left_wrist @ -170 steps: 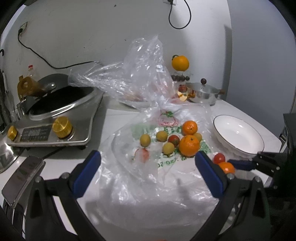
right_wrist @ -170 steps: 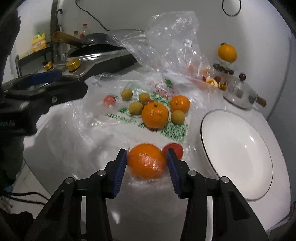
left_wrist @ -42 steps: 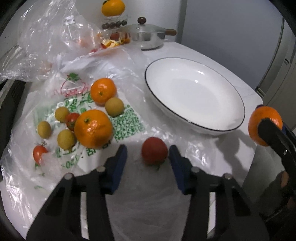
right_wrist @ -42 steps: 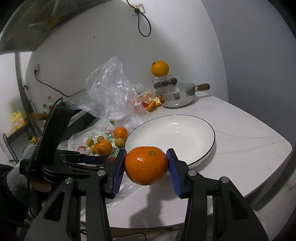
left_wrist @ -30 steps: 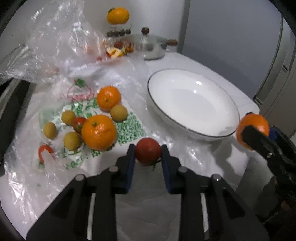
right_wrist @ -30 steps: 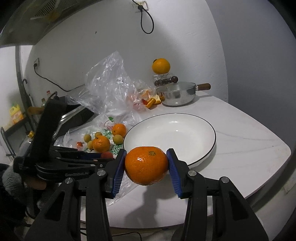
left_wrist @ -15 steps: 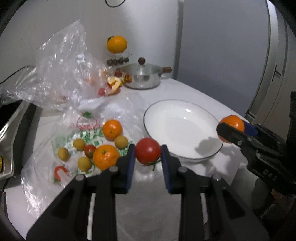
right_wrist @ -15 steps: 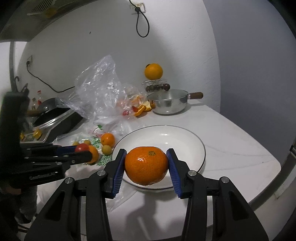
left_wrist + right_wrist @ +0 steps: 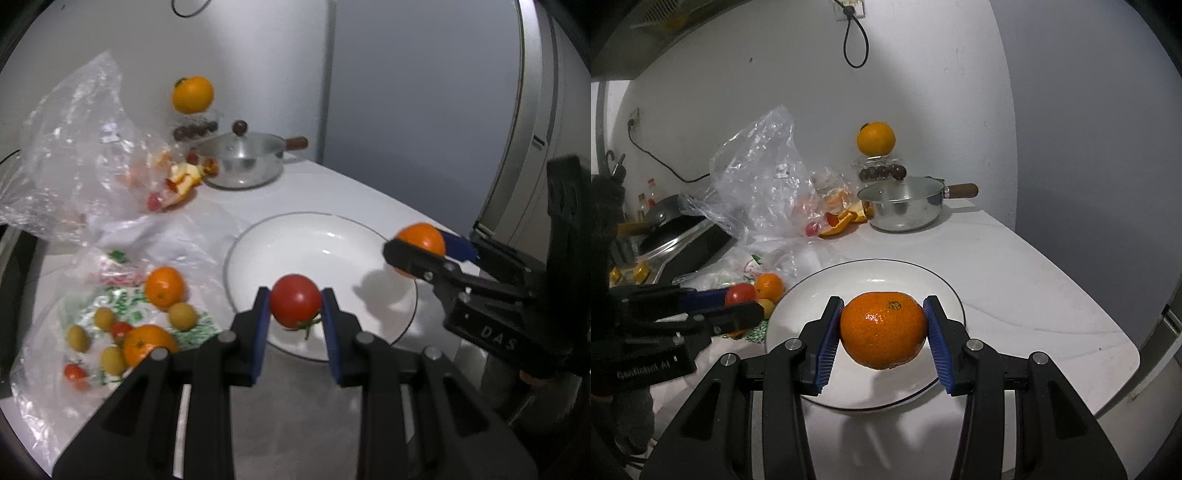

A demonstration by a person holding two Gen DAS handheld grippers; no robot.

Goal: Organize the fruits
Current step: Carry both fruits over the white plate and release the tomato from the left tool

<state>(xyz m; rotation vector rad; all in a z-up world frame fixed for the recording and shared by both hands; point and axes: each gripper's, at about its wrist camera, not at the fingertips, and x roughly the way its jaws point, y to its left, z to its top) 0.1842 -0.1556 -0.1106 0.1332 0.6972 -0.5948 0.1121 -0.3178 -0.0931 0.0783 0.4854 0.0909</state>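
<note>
A tomato (image 9: pixel 295 301) was pinched in the left claw (image 9: pixel 295 314) and a mandarin (image 9: pixel 883 334) in the right claw (image 9: pixel 883 339), both held above the white plate (image 9: pixel 945 291), presumably for setting down there.

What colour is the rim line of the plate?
A thin dark line on the white plate, clearest in the right wrist view.

A red tomato (image 9: pixel 295 301) is clamped in the left gripper (image 9: pixel 295 314) above the near rim of a white plate (image 9: pixel 332 236); an orange (image 9: pixel 421 240) is held by the right gripper (image 9: pixel 424 251) over its far edge.
</note>
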